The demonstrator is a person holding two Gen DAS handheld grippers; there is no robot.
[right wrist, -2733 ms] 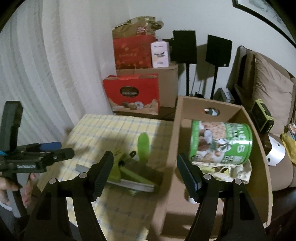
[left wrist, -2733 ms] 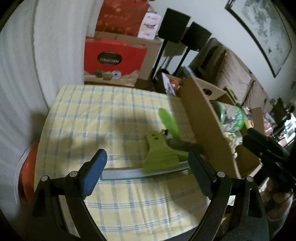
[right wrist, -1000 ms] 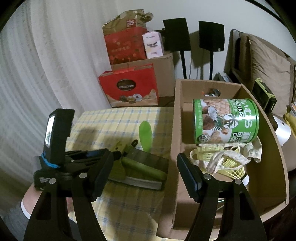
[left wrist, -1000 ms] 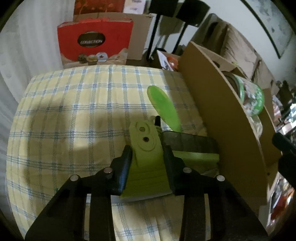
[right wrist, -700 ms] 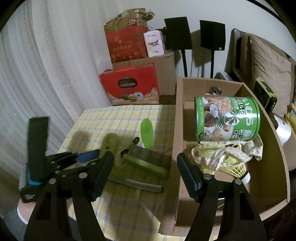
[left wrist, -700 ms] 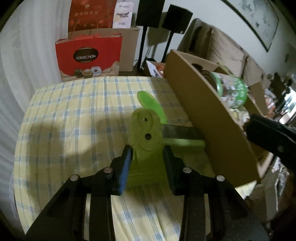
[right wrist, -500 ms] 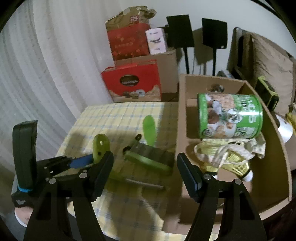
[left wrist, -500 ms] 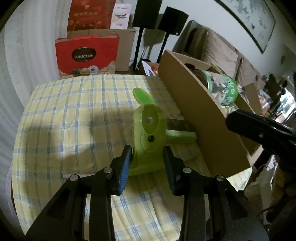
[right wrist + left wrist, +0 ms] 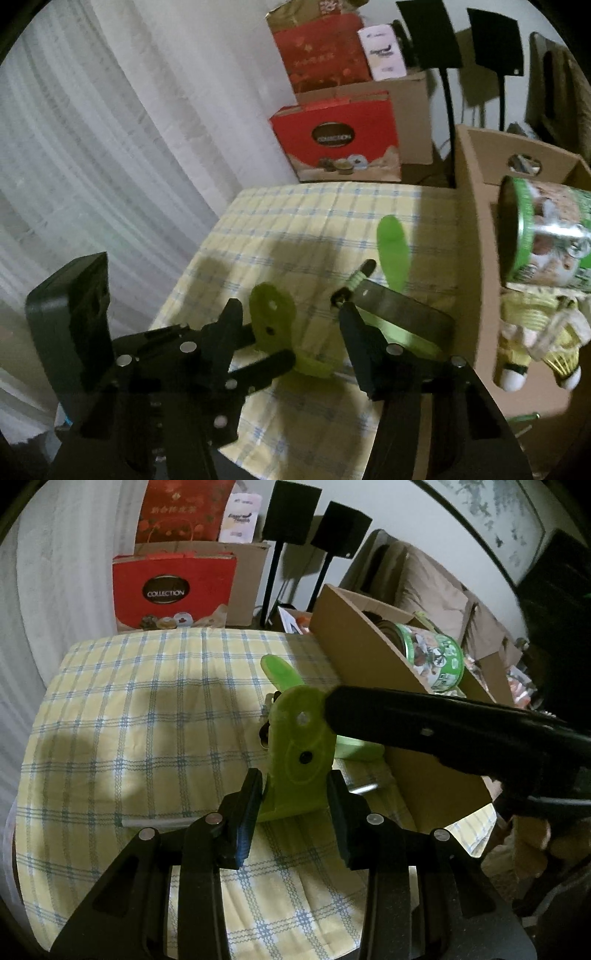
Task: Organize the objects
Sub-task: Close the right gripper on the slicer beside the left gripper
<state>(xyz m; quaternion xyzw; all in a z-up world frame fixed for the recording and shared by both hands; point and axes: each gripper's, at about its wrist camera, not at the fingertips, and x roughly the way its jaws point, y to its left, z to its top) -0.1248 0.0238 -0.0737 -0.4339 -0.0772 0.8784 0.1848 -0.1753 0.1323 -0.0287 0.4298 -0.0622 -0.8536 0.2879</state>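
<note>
Lime-green plastic slicer plate is tilting up off the yellow checked tablecloth, pinched by the left gripper. Right gripper is closing, nothing pressed between its jaws, reaching beside the brown cardboard box.

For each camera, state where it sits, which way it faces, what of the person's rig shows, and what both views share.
Left wrist: on the left gripper, looking down across the checked tablecloth; its jaws clamp the green tool; the right gripper's finger crosses.
Right wrist: on the right gripper, jaws just closing around the tool without touching it, facing the cardboard box; the left gripper shows.
Shared: tool, tablecloth, box, green can.
</note>
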